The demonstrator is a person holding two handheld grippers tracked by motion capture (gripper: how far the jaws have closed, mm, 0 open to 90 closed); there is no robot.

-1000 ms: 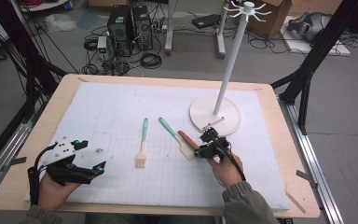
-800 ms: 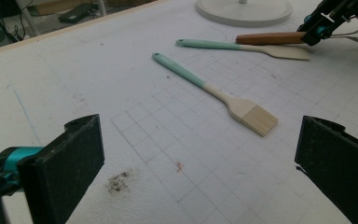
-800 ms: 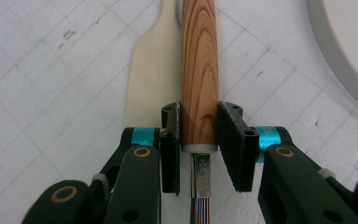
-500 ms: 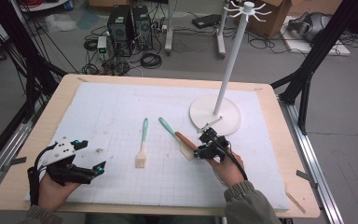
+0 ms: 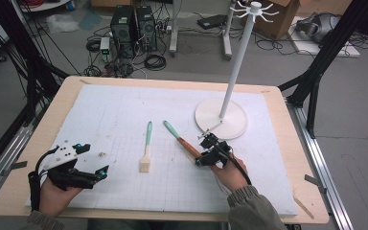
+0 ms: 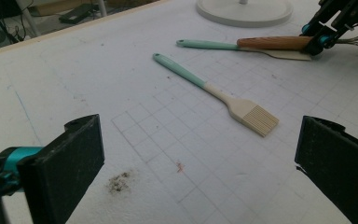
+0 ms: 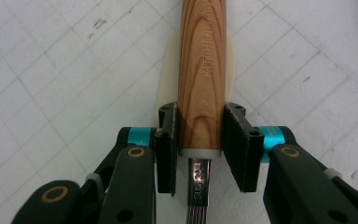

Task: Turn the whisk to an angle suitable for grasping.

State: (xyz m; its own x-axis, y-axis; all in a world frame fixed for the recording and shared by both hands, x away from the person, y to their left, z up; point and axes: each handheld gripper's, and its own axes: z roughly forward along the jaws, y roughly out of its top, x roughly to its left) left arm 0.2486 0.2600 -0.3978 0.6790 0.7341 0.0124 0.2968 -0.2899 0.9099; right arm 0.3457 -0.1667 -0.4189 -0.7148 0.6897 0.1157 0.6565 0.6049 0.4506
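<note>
A whisk with a wooden handle (image 5: 190,147) (image 7: 203,70) lies across the cream blade (image 7: 167,79) of a teal-handled spatula (image 5: 171,129) (image 6: 205,44). My right gripper (image 5: 200,158) (image 7: 200,140) is shut on the handle's near end, one pad against each side. Its jaws have just been opening a little, with the handle still between them. The whisk's metal neck and wires run back under the gripper. A teal-and-cream pastry brush (image 5: 146,152) (image 6: 223,95) lies left of it. My left gripper (image 5: 92,159) (image 6: 198,158) rests at the near left, open and holding nothing.
A white stand with a round base (image 5: 220,120) (image 6: 244,9), a tall pole and hooks on top rises just beyond the right gripper. A white gridded mat (image 5: 124,115) covers the wooden table. Some dark crumbs (image 6: 119,182) lie in front of the left gripper.
My right gripper has shifted very slightly at the whisk handle. The left gripper and the utensils lie as before.
</note>
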